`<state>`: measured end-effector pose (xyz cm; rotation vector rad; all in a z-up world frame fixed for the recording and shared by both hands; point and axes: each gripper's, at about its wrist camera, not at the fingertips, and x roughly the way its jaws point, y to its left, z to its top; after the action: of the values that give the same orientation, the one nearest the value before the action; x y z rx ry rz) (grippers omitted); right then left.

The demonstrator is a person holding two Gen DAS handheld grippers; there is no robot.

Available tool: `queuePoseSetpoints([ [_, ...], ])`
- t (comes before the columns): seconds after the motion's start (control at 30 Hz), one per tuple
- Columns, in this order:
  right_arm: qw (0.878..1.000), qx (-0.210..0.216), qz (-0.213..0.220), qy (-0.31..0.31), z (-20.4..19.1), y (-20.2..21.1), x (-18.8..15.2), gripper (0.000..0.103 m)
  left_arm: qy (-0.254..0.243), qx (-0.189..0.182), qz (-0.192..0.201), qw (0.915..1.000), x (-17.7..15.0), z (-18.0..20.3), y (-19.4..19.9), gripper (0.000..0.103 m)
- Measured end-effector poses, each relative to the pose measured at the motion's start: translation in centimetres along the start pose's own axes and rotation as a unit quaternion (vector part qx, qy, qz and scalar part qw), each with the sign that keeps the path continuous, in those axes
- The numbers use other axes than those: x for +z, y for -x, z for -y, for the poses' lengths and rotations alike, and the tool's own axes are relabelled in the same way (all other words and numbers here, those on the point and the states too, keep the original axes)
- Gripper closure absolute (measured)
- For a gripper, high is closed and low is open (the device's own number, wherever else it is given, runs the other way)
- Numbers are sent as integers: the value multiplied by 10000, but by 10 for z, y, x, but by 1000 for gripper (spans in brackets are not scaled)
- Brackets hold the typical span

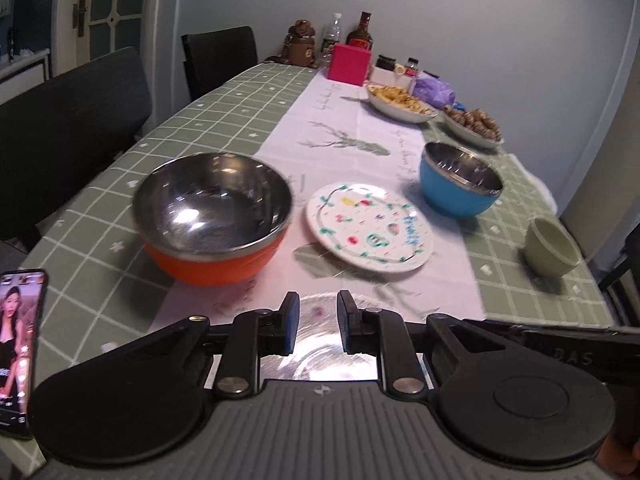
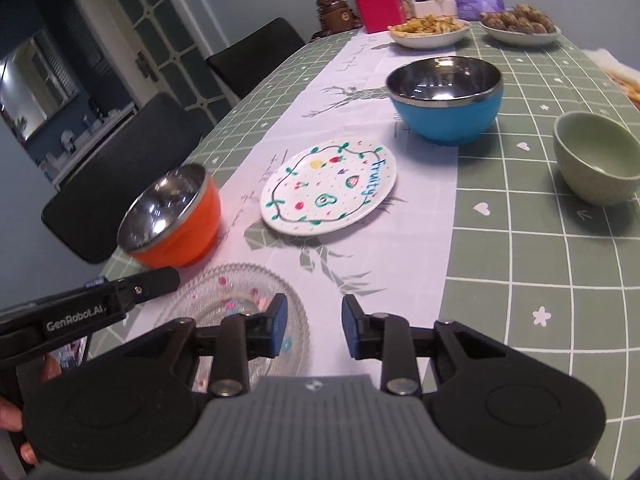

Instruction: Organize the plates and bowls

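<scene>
The left gripper (image 1: 318, 326) has its jaws a little apart, with nothing clamped between them; the clear glass plate (image 1: 320, 344) lies directly beneath and behind the fingertips, and whether a pad grazes its rim cannot be told. The right gripper (image 2: 314, 326) stands somewhat wider, also holding nothing; its left fingertip (image 2: 278, 322) hangs over the near edge of the same glass plate (image 2: 224, 292), while the other finger is over the white runner (image 2: 400, 240). The left gripper's arm (image 2: 80, 308) reaches in from the left of the right wrist view, above the plate's far rim.

Just beyond the glass plate sits the orange bowl (image 1: 214, 216), steel-lined and empty. Beside it, on the runner, lies the white "fruity" plate (image 1: 370, 226), bare. Farther off stands the blue bowl (image 1: 460, 184), also empty, and well to the right on the green checked tablecloth (image 1: 120, 208) is a small green bowl (image 2: 598, 158), empty too. At the far end two white dishes hold food: pale fried pieces (image 2: 430, 26) and brown round pieces (image 2: 518, 20). A phone (image 1: 18, 344) lies at the near left edge.
</scene>
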<state>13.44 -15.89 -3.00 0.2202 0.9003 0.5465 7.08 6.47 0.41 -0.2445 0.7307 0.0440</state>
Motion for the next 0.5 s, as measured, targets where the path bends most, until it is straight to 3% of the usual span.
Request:
queuePoseSetpoints([
  [0.1,9993,28,29,-364,12,-3,9,73,156,-191,-43,9997,12,6,-9,77],
  [0.17,9979,53,33,-639,21,-7,14,69,213,-197,-66,9996,20,9,-17,77],
  [0.5,9816,286,-43,-1890,58,-45,36,70,359,-182,-108,9991,38,14,-56,77],
])
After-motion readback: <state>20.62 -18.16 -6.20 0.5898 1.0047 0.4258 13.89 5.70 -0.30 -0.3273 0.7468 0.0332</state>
